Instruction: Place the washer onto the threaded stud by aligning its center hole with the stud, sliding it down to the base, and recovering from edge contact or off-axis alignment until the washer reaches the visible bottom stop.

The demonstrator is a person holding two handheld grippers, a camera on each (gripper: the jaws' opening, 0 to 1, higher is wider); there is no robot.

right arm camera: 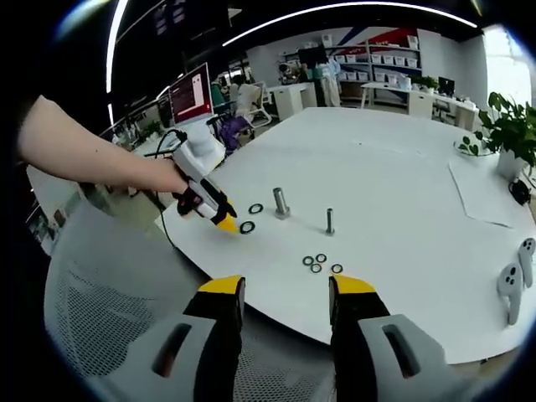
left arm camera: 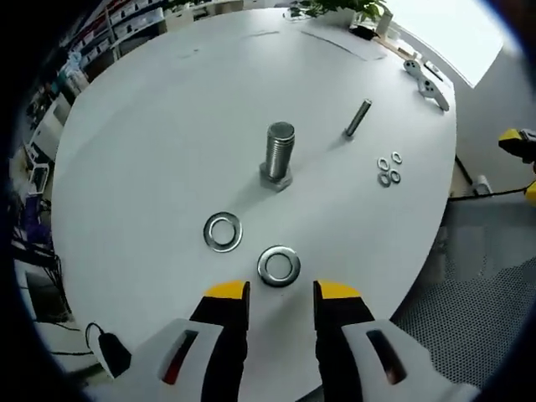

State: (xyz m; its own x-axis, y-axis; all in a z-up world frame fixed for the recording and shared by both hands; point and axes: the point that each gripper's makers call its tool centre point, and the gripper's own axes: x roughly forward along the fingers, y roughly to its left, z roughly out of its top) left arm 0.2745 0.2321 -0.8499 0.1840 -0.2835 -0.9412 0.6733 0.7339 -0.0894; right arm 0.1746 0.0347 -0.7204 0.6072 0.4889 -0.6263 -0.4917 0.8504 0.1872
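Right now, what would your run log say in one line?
phase: approach | left gripper: open, near washer | right gripper: open, idle | stud: bare

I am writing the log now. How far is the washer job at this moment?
Nothing looks done: the large threaded stud stands bare on the table. In hand: the left claw, open, sits just short of the nearer large washer, which lies flat. The right claw is open and holds nothing. Left: grasp the washer, align it, slide it down to the base.

The small washers (right arm camera: pixel 318 263) are too tiny in the right gripper view to count surely.
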